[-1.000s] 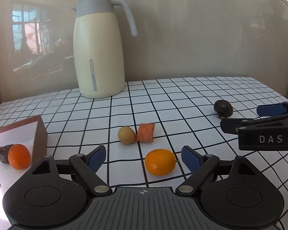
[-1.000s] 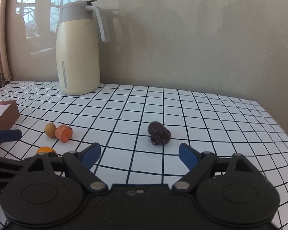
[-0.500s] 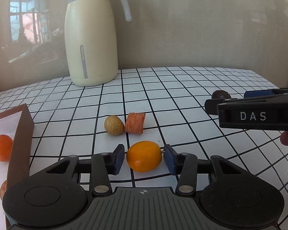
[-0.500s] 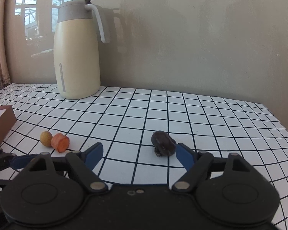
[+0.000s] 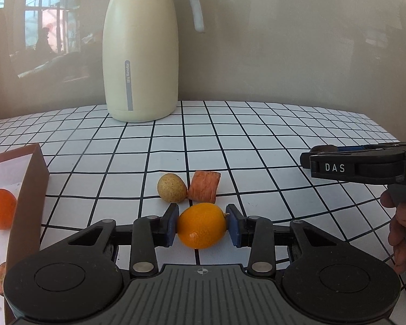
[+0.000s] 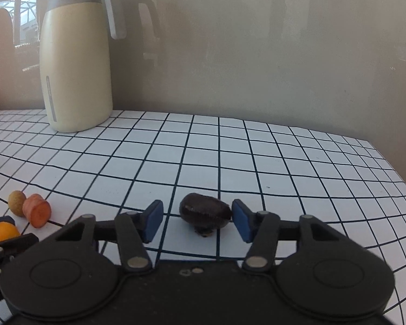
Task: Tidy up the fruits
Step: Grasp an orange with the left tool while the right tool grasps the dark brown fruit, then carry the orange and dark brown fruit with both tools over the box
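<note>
My left gripper (image 5: 202, 224) is closing, and both blue pads press on an orange kumquat-like fruit (image 5: 201, 226) that rests on the checked tablecloth. Just beyond it lie a small tan fruit (image 5: 172, 191) and a carrot chunk (image 5: 204, 185). My right gripper (image 6: 197, 220) is also closing, with a dark wrinkled fruit (image 6: 204, 212) between its jaws. Its right pad touches the fruit, while the left pad stands a little apart from it. An open brown box (image 5: 27, 189) at the left holds a tangerine (image 5: 0, 208).
A tall cream jug (image 5: 140, 62) stands at the back of the table, against the wall. The right gripper's body (image 5: 352, 166) and a person's hand (image 5: 400, 222) fill the right edge of the left wrist view. Bare checked cloth (image 6: 284, 162) stretches to the right.
The left jaws came in from wide apart onto the orange fruit. The right gripper moved forward to the dark fruit and its jaws narrowed around it.
</note>
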Available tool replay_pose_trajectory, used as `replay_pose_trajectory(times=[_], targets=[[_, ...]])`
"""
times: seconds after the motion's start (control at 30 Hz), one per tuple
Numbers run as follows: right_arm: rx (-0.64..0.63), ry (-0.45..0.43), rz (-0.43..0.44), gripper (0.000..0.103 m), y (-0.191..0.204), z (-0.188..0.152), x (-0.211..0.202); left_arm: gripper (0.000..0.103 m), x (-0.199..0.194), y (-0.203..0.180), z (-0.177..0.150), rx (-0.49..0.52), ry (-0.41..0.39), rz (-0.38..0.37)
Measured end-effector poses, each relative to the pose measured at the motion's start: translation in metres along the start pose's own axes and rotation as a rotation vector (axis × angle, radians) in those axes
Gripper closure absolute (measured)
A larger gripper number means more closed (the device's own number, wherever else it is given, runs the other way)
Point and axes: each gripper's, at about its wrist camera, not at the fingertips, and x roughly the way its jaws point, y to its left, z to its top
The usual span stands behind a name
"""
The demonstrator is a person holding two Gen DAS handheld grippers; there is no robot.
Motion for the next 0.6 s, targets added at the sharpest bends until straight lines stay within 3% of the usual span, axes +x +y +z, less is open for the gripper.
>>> replay_pose_trajectory(times=[0.03, 0.23, 0.6], targets=[[-0.003, 0.007, -0.010, 0.069, -0.002, -0.001, 0.002, 0.065, 0.000, 0.000, 0.000, 0.001, 0.000, 0.001], [0.019, 0.023, 0.027, 0.070, -0.011, -0.005, 0.000, 0.065, -0.001, -0.002, -0.001, 0.009, -0.002, -0.001], [0.050, -0.032, 0.042, 0.070, -0.012, -0.003, -0.055, 0.065, -0.040, -0.003, 0.001, 0.048, -0.058, -0.019]])
